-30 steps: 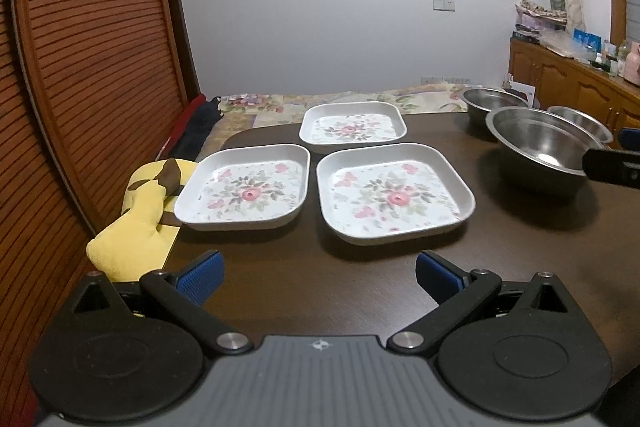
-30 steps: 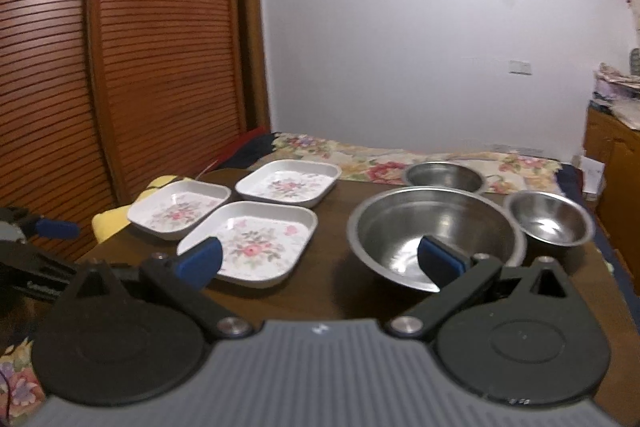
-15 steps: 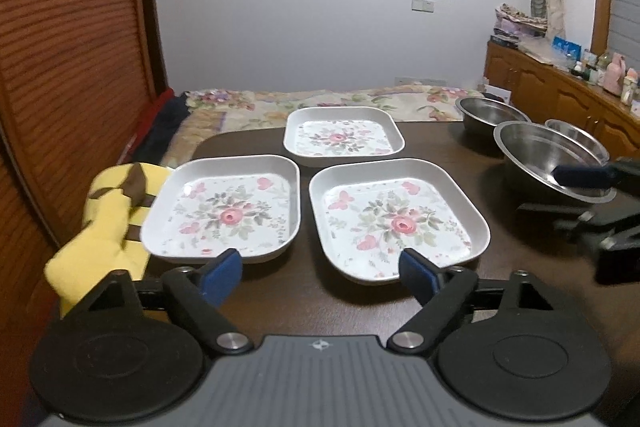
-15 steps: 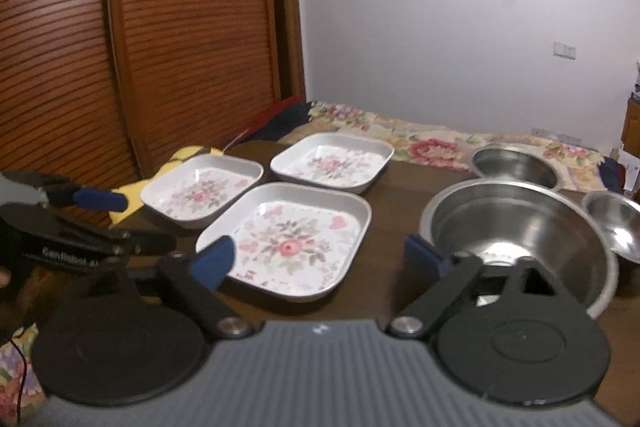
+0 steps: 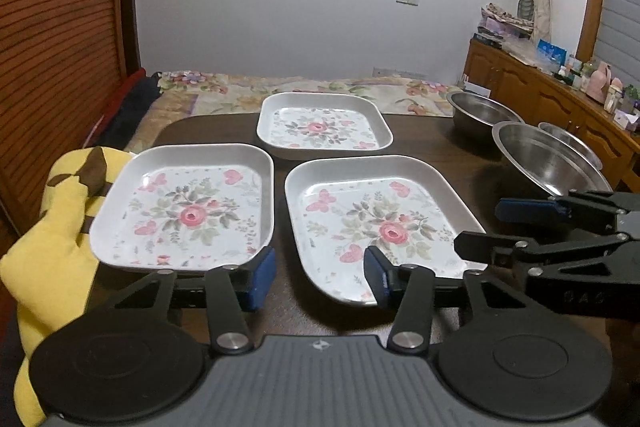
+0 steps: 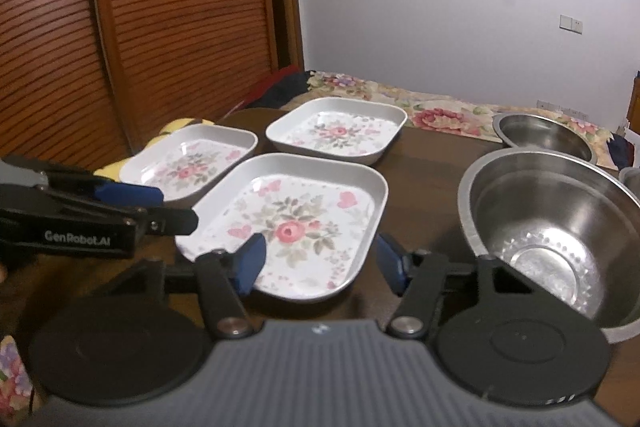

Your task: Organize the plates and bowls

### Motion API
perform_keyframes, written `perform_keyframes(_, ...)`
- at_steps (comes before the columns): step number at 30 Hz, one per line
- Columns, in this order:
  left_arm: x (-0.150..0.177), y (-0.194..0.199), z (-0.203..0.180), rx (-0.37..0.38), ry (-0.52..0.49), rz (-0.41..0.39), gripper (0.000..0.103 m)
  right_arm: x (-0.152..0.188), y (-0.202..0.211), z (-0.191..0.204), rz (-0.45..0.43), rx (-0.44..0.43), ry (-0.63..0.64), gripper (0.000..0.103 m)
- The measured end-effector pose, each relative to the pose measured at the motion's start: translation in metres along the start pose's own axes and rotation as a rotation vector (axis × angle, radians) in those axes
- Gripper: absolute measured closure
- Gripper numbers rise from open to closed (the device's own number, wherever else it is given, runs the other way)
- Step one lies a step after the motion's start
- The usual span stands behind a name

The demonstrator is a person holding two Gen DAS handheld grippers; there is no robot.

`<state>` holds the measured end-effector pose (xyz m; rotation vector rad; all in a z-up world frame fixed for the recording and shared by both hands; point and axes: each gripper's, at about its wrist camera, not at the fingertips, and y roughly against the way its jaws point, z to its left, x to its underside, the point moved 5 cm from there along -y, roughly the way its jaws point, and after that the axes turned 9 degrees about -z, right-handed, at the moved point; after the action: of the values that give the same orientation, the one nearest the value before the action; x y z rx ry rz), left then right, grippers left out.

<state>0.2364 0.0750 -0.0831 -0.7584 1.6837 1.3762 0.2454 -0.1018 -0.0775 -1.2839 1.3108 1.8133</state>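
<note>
Three white square floral plates lie on the dark table: a near-left plate [image 5: 188, 207], a near-right plate [image 5: 376, 223] and a far plate [image 5: 322, 125]. Three steel bowls stand at the right: a large bowl [image 6: 556, 223], a far bowl [image 6: 544, 137] and a small bowl [image 5: 570, 143]. My left gripper [image 5: 320, 277] is open and empty, over the gap between the two near plates. My right gripper [image 6: 320, 261] is open and empty, its fingers straddling the near edge of the near-right plate [image 6: 296, 215]. It also shows side-on in the left wrist view [image 5: 520, 227].
A yellow plush toy [image 5: 52, 227] hangs at the table's left edge. A slatted wooden door [image 6: 140, 19] stands to the left. A bed with a floral cover [image 5: 280, 89] lies beyond the table. A wooden cabinet [image 5: 540, 95] with clutter is at the right.
Both grippers have moved forward toward the plates and their jaws have narrowed. The right gripper swung left from the large bowl to the near-right plate.
</note>
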Motion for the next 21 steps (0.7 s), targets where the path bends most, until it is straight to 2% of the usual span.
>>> perform_keyframes(2,0.001,-0.004,0.001,-0.001,0.006,0.006,0.062,0.001,-0.004,0.000,0.008,0.011,0.005,0.045)
perform_keyframes(6,0.003,-0.011,0.001,0.003,0.010,0.020,0.069,0.004,-0.011,-0.003,0.020,0.029,0.001,0.049)
perform_keyframes(18,0.002,-0.027,0.003,-0.002,0.014,0.036,0.072,0.011,-0.027,-0.009,0.051,0.048,-0.025,0.053)
perform_keyframes(21,0.003,-0.030,0.004,-0.006,0.017,0.042,0.077,0.014,-0.030,-0.007,0.062,0.042,-0.036,0.055)
